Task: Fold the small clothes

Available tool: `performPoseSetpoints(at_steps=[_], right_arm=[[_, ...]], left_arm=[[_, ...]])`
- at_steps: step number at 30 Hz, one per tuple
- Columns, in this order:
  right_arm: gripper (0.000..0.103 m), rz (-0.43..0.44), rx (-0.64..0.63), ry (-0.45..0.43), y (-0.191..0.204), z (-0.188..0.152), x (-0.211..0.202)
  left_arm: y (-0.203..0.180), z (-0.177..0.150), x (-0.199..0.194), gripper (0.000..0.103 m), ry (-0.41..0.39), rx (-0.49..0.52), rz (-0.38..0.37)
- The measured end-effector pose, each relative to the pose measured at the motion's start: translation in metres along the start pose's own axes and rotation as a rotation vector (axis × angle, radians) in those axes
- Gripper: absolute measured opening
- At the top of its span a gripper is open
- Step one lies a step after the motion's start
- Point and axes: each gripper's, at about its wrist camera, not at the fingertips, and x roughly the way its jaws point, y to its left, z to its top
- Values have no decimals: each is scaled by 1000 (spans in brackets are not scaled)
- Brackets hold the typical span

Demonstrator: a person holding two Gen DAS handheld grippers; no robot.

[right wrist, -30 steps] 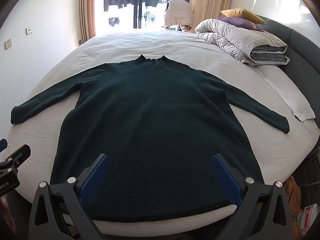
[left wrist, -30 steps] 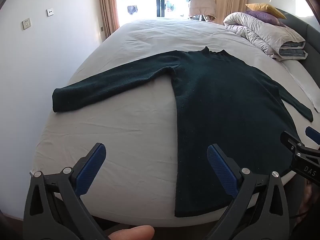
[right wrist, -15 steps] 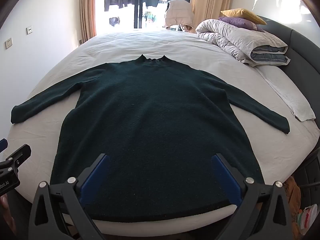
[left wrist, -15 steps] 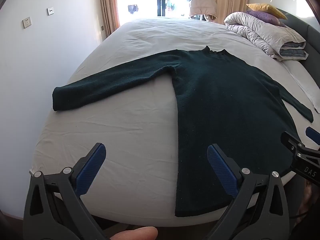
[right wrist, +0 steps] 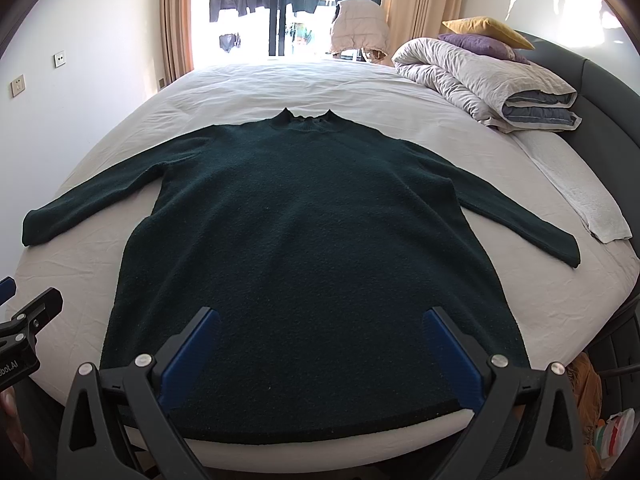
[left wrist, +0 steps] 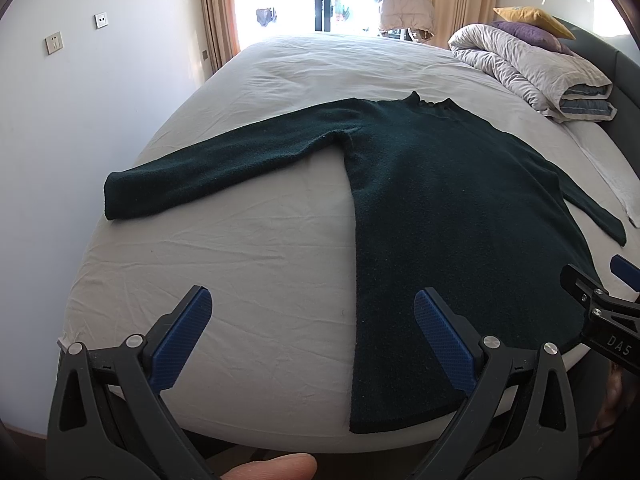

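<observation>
On the far left, a pale wall (left wrist: 60,128) with two sockets borders the bed (left wrist: 224,264), whose white sheet is lightly creased. The left gripper (left wrist: 312,332) hovers above the near edge of the bed with its blue-padded fingers (left wrist: 182,342) spread wide and nothing between them; a fingertip of the person's hand (left wrist: 272,468) shows at the bottom edge. The dark green sweater (right wrist: 312,248) lies flat and face-up on the sheet, collar toward the window (right wrist: 280,4), hem at the near edge, and both sleeves stretched outward. The right gripper (right wrist: 320,356) hangs over the hem, its fingers likewise set wide apart and clear of the fabric. Farther right, a rolled grey duvet (right wrist: 488,84) lies by the dark headboard (right wrist: 608,92), with a purple cushion (right wrist: 480,44) and a yellow cushion (right wrist: 486,26) on top, and a white towel (right wrist: 580,196) lies flat beside the right sleeve.
</observation>
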Motion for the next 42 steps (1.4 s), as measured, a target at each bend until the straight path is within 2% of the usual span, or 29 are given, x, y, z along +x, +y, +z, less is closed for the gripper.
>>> performPoseSetpoints(at_steps=[42], right_arm=[[103,2,-2,2,5,0,2]], left_arm=[[-2,-5,3,103,3,-6,-4]])
